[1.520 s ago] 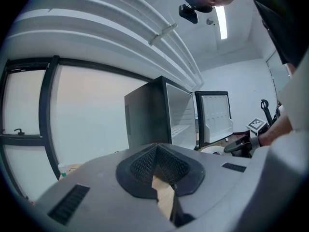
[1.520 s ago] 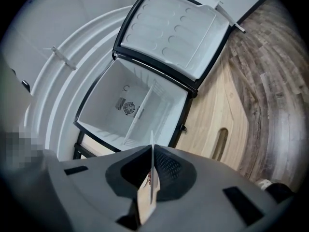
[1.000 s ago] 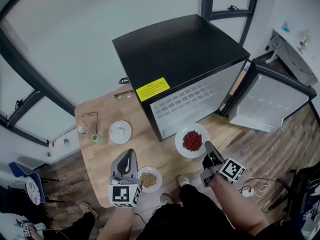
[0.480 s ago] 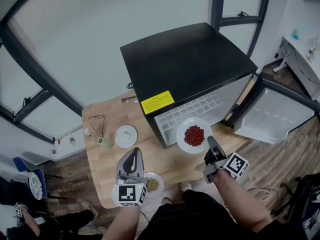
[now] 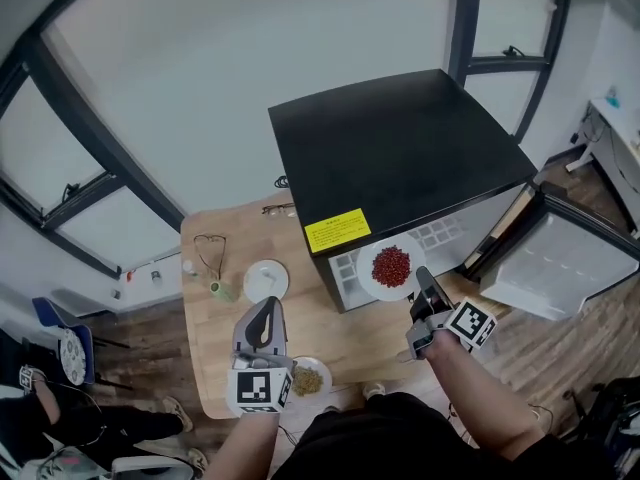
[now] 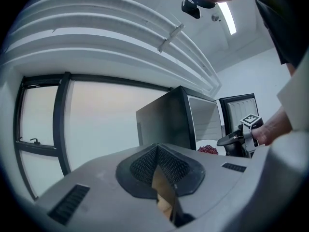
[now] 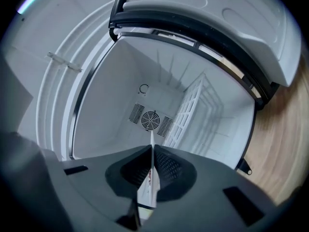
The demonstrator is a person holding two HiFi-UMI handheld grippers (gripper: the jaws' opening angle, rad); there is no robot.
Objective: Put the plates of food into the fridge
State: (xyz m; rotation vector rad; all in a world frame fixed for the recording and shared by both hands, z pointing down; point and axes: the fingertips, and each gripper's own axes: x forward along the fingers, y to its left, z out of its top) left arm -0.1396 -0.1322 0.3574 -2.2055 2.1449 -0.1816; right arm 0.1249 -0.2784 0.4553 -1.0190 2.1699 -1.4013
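Observation:
A white plate of red food (image 5: 391, 267) is level in front of the open fridge (image 5: 400, 158), right at its opening. My right gripper (image 5: 424, 280) is shut on the plate's near rim. In the right gripper view the plate (image 7: 150, 182) shows edge-on between the pads, with the white fridge interior (image 7: 120, 100) ahead. A second plate with tan food (image 5: 308, 377) sits at the wooden table's (image 5: 215, 358) near edge. Beside it, over the table, my left gripper (image 5: 262, 318) is shut and holds nothing. The left gripper view also shows the red plate (image 6: 208, 149).
The fridge door (image 5: 565, 268) stands open at the right. Inside are a round fan grille (image 7: 150, 120) and a wire shelf (image 7: 193, 105). On the table lie an empty white dish (image 5: 266, 280), a small green bottle (image 5: 222, 290) and glasses (image 5: 208, 253).
My right gripper has carried the red-food plate up and forward, from over the table edge to the fridge opening. The left gripper has stayed by the tan-food plate.

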